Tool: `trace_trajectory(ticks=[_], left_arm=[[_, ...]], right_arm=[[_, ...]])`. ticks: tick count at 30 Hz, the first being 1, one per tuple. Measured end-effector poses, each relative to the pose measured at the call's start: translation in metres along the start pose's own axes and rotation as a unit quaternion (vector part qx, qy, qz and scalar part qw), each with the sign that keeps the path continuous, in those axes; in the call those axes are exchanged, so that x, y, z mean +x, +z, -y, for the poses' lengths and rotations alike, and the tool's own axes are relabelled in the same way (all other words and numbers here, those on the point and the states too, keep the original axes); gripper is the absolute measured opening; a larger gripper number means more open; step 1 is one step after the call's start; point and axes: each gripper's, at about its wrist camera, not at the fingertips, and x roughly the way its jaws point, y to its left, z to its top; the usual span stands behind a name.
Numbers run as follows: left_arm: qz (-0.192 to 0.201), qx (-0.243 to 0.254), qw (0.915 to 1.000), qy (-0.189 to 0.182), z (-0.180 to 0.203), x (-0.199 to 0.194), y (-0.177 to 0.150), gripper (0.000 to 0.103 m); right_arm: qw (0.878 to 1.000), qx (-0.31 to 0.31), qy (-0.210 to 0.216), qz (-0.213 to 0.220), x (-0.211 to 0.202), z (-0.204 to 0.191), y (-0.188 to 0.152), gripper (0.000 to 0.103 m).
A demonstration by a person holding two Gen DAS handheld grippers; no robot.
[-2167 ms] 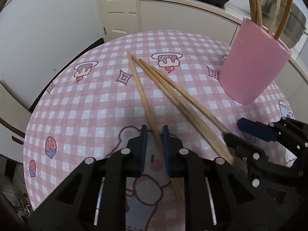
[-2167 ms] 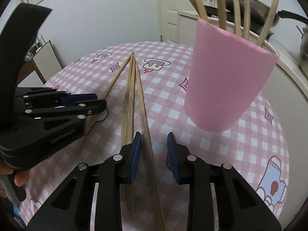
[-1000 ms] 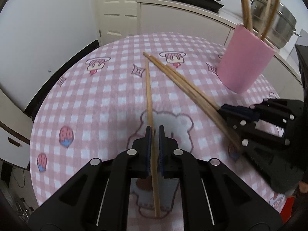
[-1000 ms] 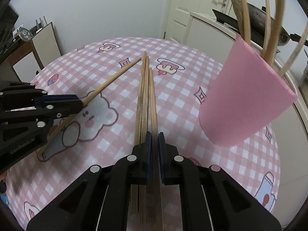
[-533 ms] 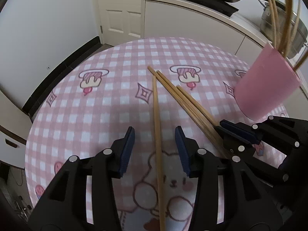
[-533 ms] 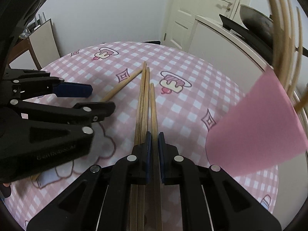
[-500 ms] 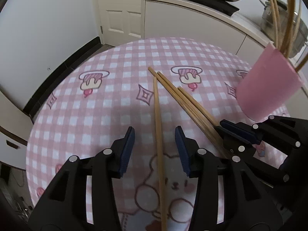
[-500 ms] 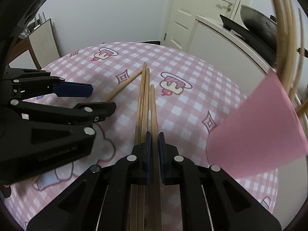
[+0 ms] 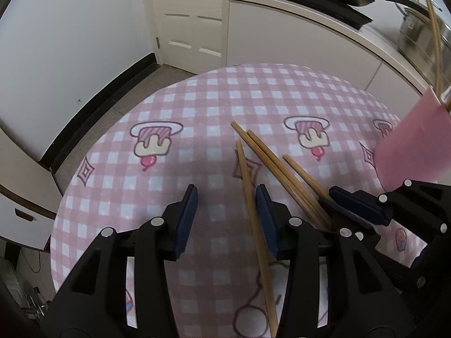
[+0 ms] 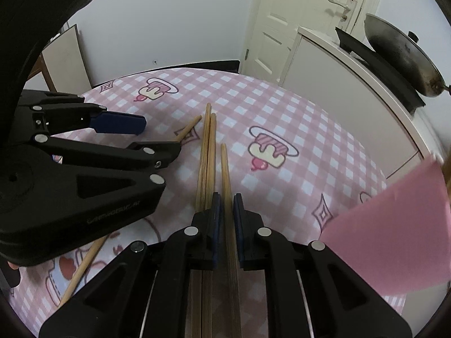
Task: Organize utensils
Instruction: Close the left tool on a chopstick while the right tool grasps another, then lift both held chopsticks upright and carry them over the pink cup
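Jaws: left gripper agape, empty; right gripper pinching chopstick, tail hidden.

Round table, pink gingham cartoon-print cloth | on it: four wooden chopsticks, loosely grouped; pink cup at right edge

You're facing a white panelled door at twelve o'clock; white counter running toward two, grey floor showing at ten.
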Motion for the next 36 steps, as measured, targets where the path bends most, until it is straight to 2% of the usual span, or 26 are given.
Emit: trace_trajectory(ticks=[3,6,11,13,20,29,36], left_arm=[[-0.002,-0.005,1.0000,-0.001,-0.006,0.002,0.009,0.043],[0.002,-0.006,1.0000,0.002,-0.007,0.005,0.014,0.032],[0.009,-0.006,0.9999,-0.006,-0.008,0.006,0.016,0.008],[0.015,-0.006,0.9999,-0.007,-0.006,0.005,0.012,0.008],[0.028,-0.031,0.9987,-0.029,-0.011,-0.012,0.004,0.005],[0.092,-0.034,0.9937,-0.055,-0.013,-0.085,-0.008,0.005],[0.148,-0.025,0.9854,-0.079,-0.003,-0.150,-0.021,0.005]], right_arm=[[1.000,-0.003,-0.002,-0.001,0.004,-0.001,0.006,0.009],[1.000,-0.005,-0.004,-0.001,0.008,-0.001,0.010,0.009],[1.000,-0.001,0.000,-0.001,0.011,0.002,0.015,0.008],[1.000,0.001,0.003,0.000,0.010,0.002,0.014,0.005],[0.999,0.022,0.019,0.020,-0.002,0.001,0.010,0.004],[0.996,0.029,0.036,0.079,-0.061,-0.003,0.010,0.004],[0.989,0.034,0.035,0.139,-0.126,-0.001,0.004,0.004]])
